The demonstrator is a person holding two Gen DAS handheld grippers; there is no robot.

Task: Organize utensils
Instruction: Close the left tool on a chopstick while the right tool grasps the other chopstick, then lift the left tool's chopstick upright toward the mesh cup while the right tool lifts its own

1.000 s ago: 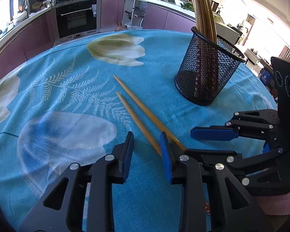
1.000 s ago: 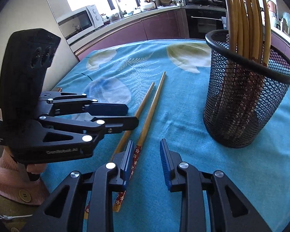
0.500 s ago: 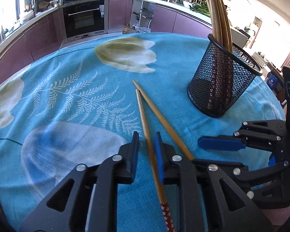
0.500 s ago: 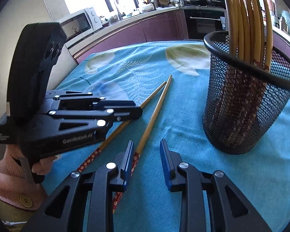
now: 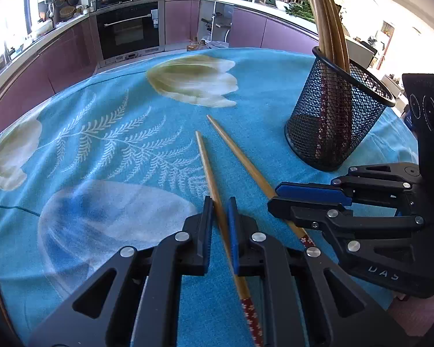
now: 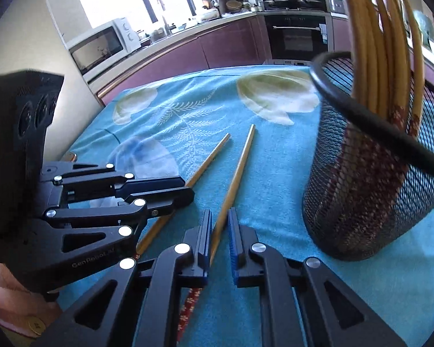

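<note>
A round table under a turquoise cloth printed with pale tulips [image 5: 101, 150] fills both views. Only the right wrist view shows a white microwave [image 6: 101, 46] at ten o'clock; only the left view shows green leaves on the counter [image 5: 302, 8] at one o'clock. A black wire-mesh holder of bamboo chopsticks [image 5: 332, 121] stands at two o'clock. Both tongs tilt steeply down, side by side. The left gripper [image 5: 220, 225] is clamped narrow on one bamboo chopstick with a red floral end [image 5: 208, 170]. The right gripper [image 6: 218, 237] pinches the other chopstick [image 6: 240, 164]. Its neighbour's casing reads partly "Gen…".
</note>
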